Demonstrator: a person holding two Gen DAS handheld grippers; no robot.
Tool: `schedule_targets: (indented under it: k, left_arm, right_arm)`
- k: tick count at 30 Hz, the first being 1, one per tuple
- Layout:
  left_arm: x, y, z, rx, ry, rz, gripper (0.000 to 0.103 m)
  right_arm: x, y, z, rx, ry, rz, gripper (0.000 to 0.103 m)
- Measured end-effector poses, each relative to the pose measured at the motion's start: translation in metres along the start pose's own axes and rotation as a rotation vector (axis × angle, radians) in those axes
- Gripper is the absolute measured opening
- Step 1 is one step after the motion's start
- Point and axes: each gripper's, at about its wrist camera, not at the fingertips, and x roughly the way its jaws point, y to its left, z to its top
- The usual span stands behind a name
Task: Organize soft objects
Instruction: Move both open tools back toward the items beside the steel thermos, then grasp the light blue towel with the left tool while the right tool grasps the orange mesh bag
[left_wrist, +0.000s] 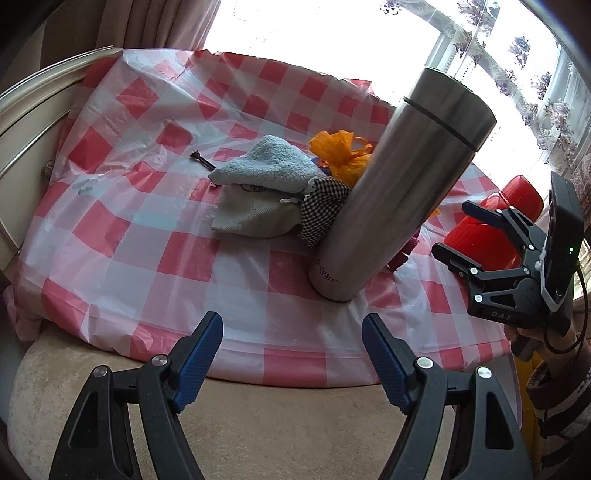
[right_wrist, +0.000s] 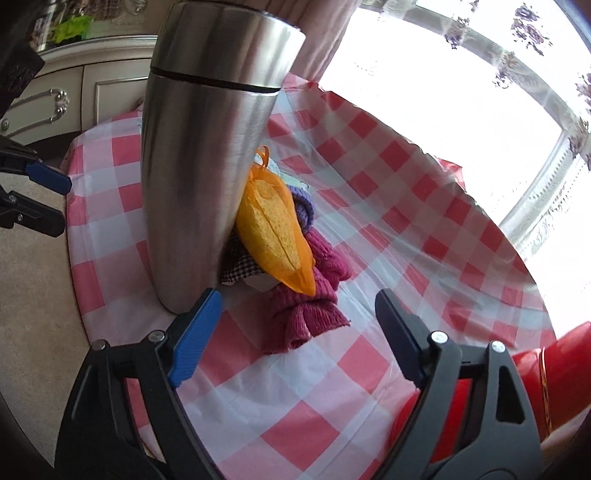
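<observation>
A pile of soft things lies mid-table: a light blue towel (left_wrist: 267, 166) on a grey-white cloth pouch (left_wrist: 251, 218), a black-and-white checked cloth (left_wrist: 321, 210), an orange mesh bag (left_wrist: 341, 153) (right_wrist: 275, 236), a maroon knit (right_wrist: 306, 306) and a purple knit (right_wrist: 304, 210). My left gripper (left_wrist: 291, 350) is open and empty at the table's near edge. My right gripper (right_wrist: 295, 325) (left_wrist: 456, 230) is open and empty, just short of the maroon knit.
A tall steel flask (left_wrist: 402, 184) (right_wrist: 207, 158) stands against the pile. A red container (left_wrist: 491, 225) (right_wrist: 554, 387) sits at the table's right edge. The red-checked tablecloth (left_wrist: 147, 236) covers the table. A white cabinet (right_wrist: 74, 96) stands behind, a bright window beyond.
</observation>
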Motion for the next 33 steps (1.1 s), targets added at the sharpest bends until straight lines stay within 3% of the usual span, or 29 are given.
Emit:
schedule_targets:
  k: [3, 10, 15, 19, 21, 27, 31, 33]
  left_arm:
    - [0.002, 0.006, 0.002, -0.017, 0.002, 0.014, 0.078]
    - [0.006, 0.02, 0.008, -0.049, 0.008, 0.035, 0.078]
    - [0.012, 0.03, 0.014, -0.08, 0.012, 0.011, 0.078]
    - [0.017, 0.037, 0.021, -0.104, 0.014, -0.035, 0.068]
    - [0.019, 0.038, 0.025, -0.101, 0.013, -0.047, 0.061]
    - [0.029, 0.044, 0.047, -0.111, -0.01, -0.094, 0.056]
    - [0.045, 0.052, 0.062, -0.156, 0.005, -0.175, 0.052]
    - [0.05, 0.053, 0.068, -0.157, 0.004, -0.176, 0.052]
  right_arm:
    - [0.013, -0.001, 0.004, -0.024, -0.006, 0.03, 0.076]
    - [0.031, -0.007, 0.012, -0.054, -0.032, 0.069, 0.075]
    - [0.039, -0.009, 0.016, -0.068, -0.046, 0.091, 0.075]
    - [0.047, -0.008, 0.018, -0.068, -0.051, 0.11, 0.072]
    - [0.051, -0.01, 0.019, -0.052, -0.052, 0.121, 0.065]
    - [0.058, -0.007, 0.018, -0.034, -0.046, 0.171, 0.04]
    - [0.059, -0.009, 0.017, 0.002, -0.045, 0.184, 0.033]
    - [0.058, -0.012, 0.016, 0.024, -0.042, 0.166, 0.026]
